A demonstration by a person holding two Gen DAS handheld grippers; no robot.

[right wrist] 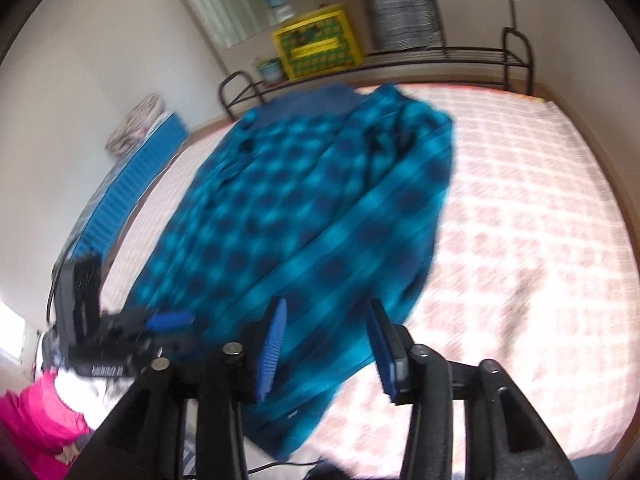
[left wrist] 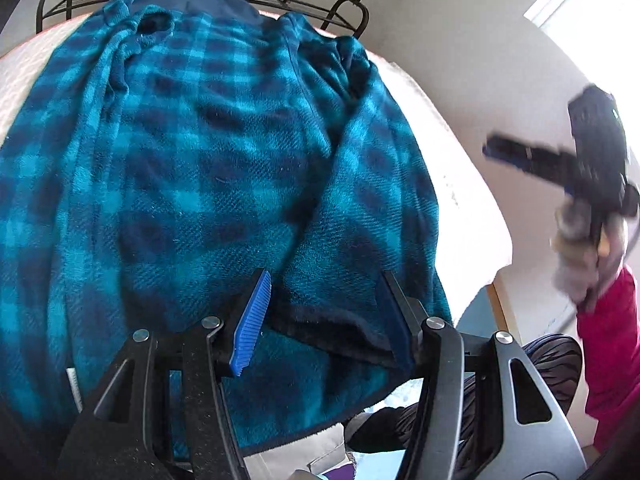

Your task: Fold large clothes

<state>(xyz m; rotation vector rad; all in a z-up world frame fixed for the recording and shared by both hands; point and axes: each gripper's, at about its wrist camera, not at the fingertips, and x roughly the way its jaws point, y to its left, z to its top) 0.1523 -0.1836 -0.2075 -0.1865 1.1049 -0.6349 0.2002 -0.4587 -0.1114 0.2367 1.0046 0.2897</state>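
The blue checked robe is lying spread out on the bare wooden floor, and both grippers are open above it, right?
Not quite. The blue checked robe lies on a bed with a pink-and-white patterned cover, not a bare floor; the right wrist view shows it. The left gripper and right gripper are open.

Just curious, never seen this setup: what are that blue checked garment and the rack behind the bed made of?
The checked garment looks like fleece or brushed knit: a fuzzy, matte nap with a soft, thick hem, though the fibre can't be told. The rack looks like thin metal tubing and wire painted black, judging by its slim bent loops and barred shelf.
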